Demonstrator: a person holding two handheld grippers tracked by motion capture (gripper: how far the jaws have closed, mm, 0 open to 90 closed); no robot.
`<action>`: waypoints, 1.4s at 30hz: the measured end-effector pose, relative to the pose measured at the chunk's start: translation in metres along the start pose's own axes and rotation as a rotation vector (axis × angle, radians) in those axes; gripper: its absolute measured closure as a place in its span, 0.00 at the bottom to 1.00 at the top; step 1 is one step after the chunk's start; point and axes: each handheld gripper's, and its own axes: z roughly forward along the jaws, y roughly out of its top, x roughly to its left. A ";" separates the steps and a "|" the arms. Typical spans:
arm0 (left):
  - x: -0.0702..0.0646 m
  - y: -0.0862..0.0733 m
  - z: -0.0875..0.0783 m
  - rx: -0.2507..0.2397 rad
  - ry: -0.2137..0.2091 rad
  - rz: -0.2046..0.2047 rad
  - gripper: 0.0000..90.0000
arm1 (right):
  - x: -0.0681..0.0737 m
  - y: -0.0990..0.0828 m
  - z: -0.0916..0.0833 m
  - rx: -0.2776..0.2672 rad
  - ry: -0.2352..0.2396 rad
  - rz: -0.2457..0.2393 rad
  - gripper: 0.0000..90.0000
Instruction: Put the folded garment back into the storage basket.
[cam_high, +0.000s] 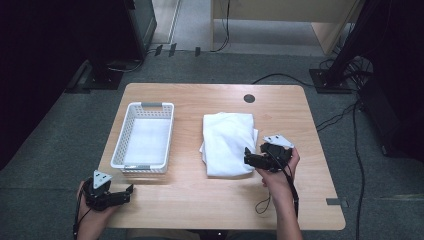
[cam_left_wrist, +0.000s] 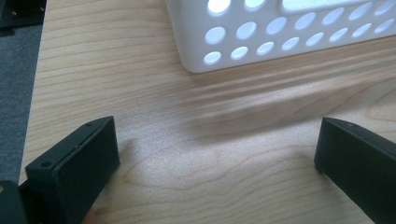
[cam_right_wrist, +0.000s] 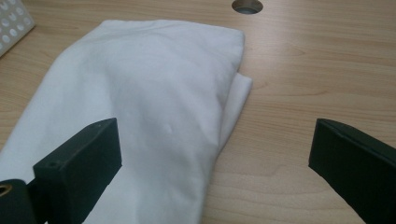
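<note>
Folded white cloth (cam_high: 227, 142) at frame centre looked soft, light, floppy; best pinched at its lower-right edge. Right gripper (cam_high: 251, 159) and left gripper (cam_high: 127, 192) both gaped wide, empty.

Table (cam_high: 300, 165) seen as light wood-grain w/ smooth, faintly sheeny finish. Basket (cam_high: 120, 145), centre-left of frame, looked white perforated plastic, slightly glossy. Folded cloth (cam_high: 227, 142) at centre was white, soft, matt fabric. Gripper jaws appeared matt black.
</note>
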 end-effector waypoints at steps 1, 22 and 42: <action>0.000 0.000 0.000 0.000 0.000 0.000 0.00 | 0.001 0.001 0.001 0.000 0.001 -0.002 0.01; 0.000 0.000 0.000 0.000 -0.002 0.001 0.00 | 0.015 0.010 0.024 0.031 0.032 0.004 0.02; 0.000 0.000 0.000 -0.001 -0.005 0.004 0.00 | 0.029 0.024 0.041 0.051 0.025 -0.003 0.02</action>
